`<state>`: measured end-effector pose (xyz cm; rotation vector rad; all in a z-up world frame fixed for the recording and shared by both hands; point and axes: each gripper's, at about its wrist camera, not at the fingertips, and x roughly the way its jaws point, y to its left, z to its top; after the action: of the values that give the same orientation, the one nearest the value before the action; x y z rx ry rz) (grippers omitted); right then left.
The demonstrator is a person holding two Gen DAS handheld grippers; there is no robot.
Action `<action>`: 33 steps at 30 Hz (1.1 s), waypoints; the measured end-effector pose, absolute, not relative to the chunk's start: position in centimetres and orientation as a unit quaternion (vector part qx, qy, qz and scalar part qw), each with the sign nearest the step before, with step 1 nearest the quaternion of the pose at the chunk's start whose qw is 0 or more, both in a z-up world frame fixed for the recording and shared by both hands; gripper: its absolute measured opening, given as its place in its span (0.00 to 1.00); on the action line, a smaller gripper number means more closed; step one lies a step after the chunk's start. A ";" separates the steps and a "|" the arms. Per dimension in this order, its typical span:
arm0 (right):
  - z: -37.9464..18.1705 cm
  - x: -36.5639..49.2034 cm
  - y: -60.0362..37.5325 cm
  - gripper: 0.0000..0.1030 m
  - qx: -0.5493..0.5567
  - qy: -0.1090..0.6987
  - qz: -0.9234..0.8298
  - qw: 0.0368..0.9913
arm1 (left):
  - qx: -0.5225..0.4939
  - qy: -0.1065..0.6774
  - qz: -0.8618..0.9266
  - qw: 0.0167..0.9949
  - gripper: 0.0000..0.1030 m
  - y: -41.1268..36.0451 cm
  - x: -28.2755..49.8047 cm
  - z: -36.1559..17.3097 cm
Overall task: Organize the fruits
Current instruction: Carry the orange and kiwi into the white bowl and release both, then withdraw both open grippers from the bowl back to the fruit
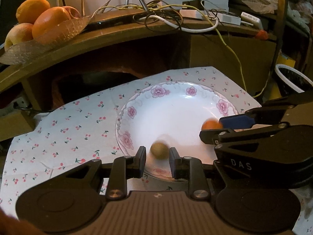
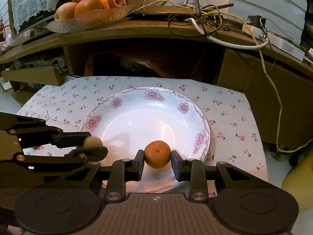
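Note:
A small brown round fruit (image 1: 159, 150) sits between the fingers of my left gripper (image 1: 158, 161), low over the near rim of the white flowered plate (image 1: 176, 105). It looks blurred, and a narrow gap shows between it and the left pad, so the jaws stand open around it. In the right wrist view a small orange mandarin (image 2: 157, 154) fills the space between the pads of my right gripper (image 2: 158, 163), which is shut on it just above the plate (image 2: 137, 117). Each gripper also shows from the side in the other's view: the left gripper (image 2: 92, 144) and the right gripper (image 1: 219, 126).
The plate lies on a cherry-print cloth (image 2: 230, 117). Behind it a wooden shelf (image 2: 137, 29) carries a glass dish (image 2: 92, 19) of oranges and apples and a tangle of cables (image 2: 205, 15). A yellow cable (image 2: 273, 90) hangs at the right.

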<state>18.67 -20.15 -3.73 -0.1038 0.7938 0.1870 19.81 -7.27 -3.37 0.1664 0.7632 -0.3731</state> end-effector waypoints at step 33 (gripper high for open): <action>-0.2 16.2 -22.7 0.41 0.029 0.348 0.095 0.932 | 0.046 0.347 -0.144 0.926 0.36 -2.3 15.5 0.1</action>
<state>16.19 -22.74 -0.18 0.0595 0.7131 0.1937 15.46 -2.29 0.12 0.0943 0.7120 -0.2957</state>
